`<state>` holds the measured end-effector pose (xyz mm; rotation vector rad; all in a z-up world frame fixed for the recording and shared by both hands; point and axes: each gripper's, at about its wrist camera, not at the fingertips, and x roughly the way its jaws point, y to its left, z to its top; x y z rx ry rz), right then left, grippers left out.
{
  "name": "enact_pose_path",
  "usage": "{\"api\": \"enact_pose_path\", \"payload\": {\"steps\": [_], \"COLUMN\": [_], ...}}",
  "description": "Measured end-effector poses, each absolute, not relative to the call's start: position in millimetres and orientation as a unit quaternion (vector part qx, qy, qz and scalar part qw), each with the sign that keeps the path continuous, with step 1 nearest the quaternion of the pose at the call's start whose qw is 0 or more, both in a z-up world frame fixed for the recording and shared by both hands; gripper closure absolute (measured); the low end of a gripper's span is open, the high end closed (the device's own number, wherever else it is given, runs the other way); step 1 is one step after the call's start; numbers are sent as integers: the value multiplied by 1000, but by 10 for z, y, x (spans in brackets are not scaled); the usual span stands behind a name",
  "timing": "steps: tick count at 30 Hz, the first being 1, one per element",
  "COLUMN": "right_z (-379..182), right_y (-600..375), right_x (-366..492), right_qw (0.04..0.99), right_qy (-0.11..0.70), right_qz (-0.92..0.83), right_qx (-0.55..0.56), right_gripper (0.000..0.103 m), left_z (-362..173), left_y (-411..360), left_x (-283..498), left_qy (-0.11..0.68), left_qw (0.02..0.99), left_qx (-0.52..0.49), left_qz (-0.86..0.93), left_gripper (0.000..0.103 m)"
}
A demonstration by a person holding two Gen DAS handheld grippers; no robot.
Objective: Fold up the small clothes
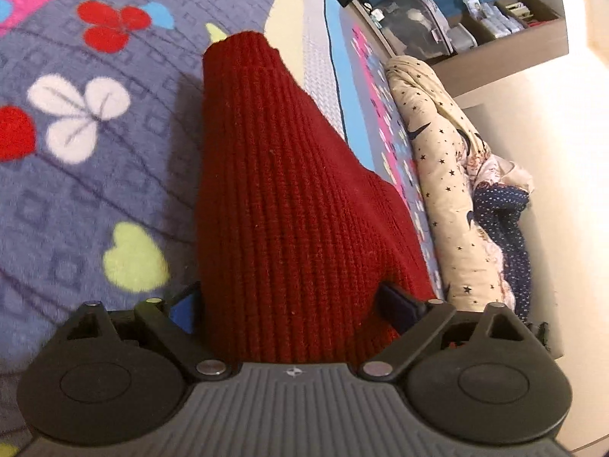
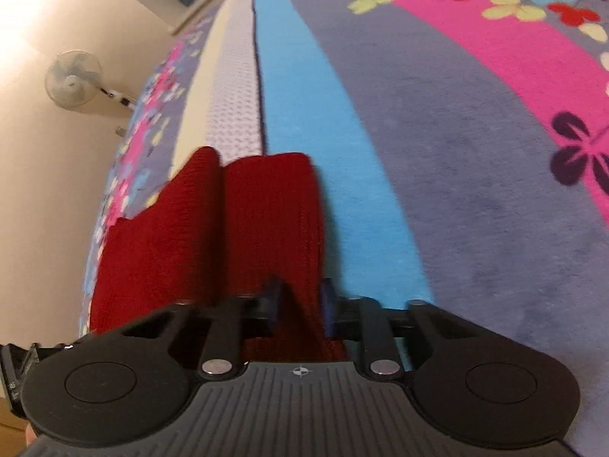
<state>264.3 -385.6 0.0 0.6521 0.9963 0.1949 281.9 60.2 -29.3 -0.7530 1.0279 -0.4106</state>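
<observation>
A dark red ribbed knit garment [image 1: 289,198] lies on a flowered fleece blanket [image 1: 87,190]. In the left wrist view it fills the space between the blue-padded fingers of my left gripper [image 1: 293,304], whose jaws stand wide apart around the cloth. In the right wrist view the same red garment [image 2: 213,228] shows with a narrow folded strip running forward. My right gripper [image 2: 300,301] is shut on the near edge of that strip, its blue pads [image 2: 326,304] pressed to the cloth.
A cream star-print cloth and a navy dotted cloth [image 1: 449,175] are piled at the bed's edge by the wall. Shelves with boxes [image 1: 495,19] stand behind. A standing fan [image 2: 74,78] is by the wall. The blanket [image 2: 475,152] stretches to the right.
</observation>
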Motion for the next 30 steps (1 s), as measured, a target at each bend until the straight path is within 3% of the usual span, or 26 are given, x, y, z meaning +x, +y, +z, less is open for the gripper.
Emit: {"api": "enact_pose_path", "payload": {"steps": [5, 11, 18, 21, 24, 25, 28, 29, 30], "right_z": [81, 216, 296, 478, 533, 523, 478, 430, 364], "right_y": [-3749, -3459, -3425, -3490, -3366, -3274, -2983, -2920, -2846], "right_x": [2620, 2619, 2570, 2445, 2390, 2386, 2365, 2308, 2313], "right_qw": [839, 846, 866, 880, 864, 855, 843, 847, 847], "right_qy": [446, 400, 392, 348, 349, 359, 388, 404, 423], "right_qz": [98, 183, 118, 126, 206, 234, 285, 281, 274], "right_qx": [297, 302, 288, 297, 299, 291, 241, 203, 169], "right_gripper": [92, 93, 87, 78, 56, 48, 53, 77, 76], "left_z": [4, 493, 513, 788, 956, 957, 651, 575, 583], "left_y": [580, 751, 953, 970, 838, 763, 504, 445, 393], "left_x": [2806, 2782, 2787, 2606, 2384, 2332, 2336, 2324, 2301], "left_qy": [457, 399, 429, 374, 349, 351, 409, 408, 401], "left_qw": [813, 870, 880, 912, 922, 921, 898, 900, 903], "left_qx": [-301, -224, -184, -142, -104, -83, -20, -3, 9], "left_qz": [-198, -183, -92, -95, -135, -144, -158, -155, -155], "left_gripper": [30, 32, 31, 31, 32, 36, 43, 42, 42]}}
